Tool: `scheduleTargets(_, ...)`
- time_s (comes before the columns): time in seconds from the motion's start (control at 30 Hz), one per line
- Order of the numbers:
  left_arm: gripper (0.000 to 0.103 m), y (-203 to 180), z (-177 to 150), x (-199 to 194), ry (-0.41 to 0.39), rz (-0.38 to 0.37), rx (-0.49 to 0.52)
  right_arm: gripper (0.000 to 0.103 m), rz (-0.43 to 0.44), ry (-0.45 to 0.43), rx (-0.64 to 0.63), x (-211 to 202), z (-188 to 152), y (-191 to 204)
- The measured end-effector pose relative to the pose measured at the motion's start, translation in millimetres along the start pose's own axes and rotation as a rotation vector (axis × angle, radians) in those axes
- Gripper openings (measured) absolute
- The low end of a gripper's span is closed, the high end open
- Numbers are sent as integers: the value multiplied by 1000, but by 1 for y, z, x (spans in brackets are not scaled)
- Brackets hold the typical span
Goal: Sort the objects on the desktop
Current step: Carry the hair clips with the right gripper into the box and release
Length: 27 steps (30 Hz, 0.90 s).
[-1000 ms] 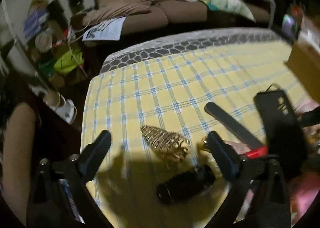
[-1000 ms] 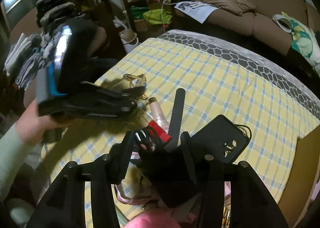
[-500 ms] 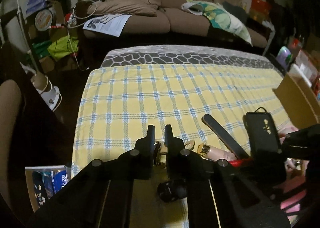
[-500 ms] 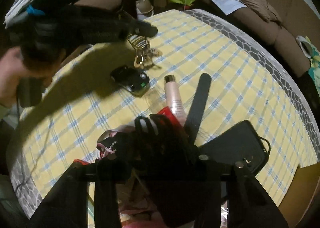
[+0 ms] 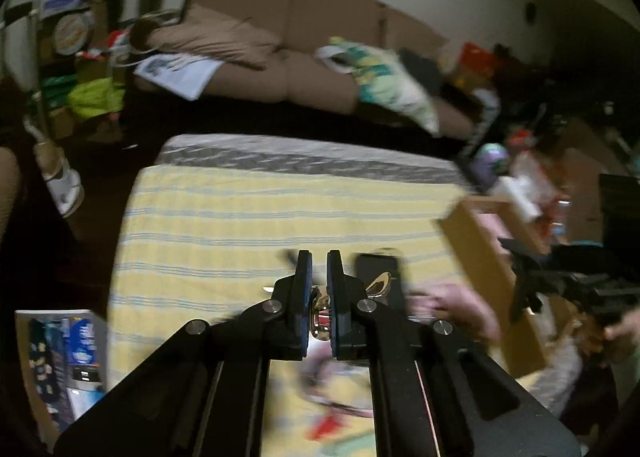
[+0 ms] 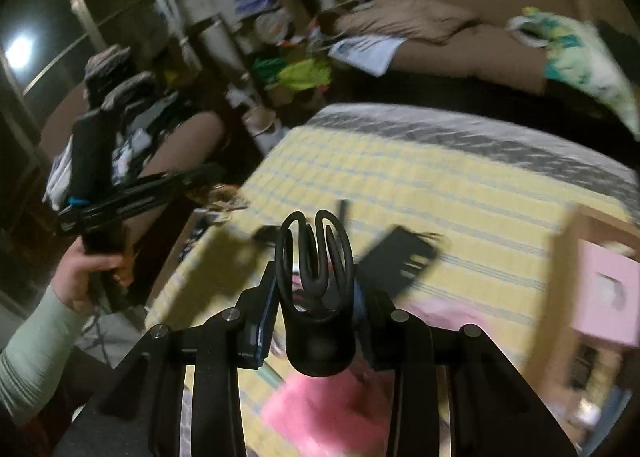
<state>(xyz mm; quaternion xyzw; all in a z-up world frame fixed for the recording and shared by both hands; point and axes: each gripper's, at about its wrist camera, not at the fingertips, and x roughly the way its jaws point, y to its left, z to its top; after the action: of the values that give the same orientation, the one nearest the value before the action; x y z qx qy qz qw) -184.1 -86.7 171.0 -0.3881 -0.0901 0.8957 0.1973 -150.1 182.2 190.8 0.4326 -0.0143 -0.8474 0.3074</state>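
**Left gripper clamped on the gold hair clip**

I see my left gripper (image 5: 319, 269) pinched nearly closed on a gold hair clip (image 5: 322, 317), with one shiny end of the clip poking out to the right of the jaws. Below lies the yellow checked tablecloth (image 5: 248, 225), blurred. A black phone case (image 5: 376, 269) sits just beyond the fingertips. At the right I make out a cardboard box (image 5: 480, 257) and my right gripper (image 5: 532, 281) in front of it. A brown sofa (image 5: 312, 41) fills the background.
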Motion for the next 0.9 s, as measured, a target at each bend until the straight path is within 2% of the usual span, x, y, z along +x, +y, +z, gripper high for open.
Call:
scheduleTargets(0.1, 7, -53, -1, -4, 13, -95, 22, 35, -100, -25, 38, -57, -21, -33)
scheduleTargets(0.2, 7, -111, -3, 7, 44, -200, 38, 35, -198, -12, 120, -102, -49, -75)
scheduleTargets(0.33, 7, -172, -7, 33, 80, -274, 55, 35, -318, 13, 201, -128, -85, -128)
scheduleTargets(0.4, 7, -198, -12, 51, 107, -313, 38, 35, -329, 27, 256, -132, -103, -151)
scheduleTargets(0.5, 7, -230, -21, 76, 148, -352, 15, 35, -330, 58, 281, -121, -122, -177)
scheduleTargets(0.67, 7, -260, -29, 111, 185, -373, -11, 35, -312, 117, 294, -83, -127, -201)
scheduleTargets(0.9, 7, -279, -36, 139, 206, -372, -28, 36, -357, 291, 238, -28, -129, -219)
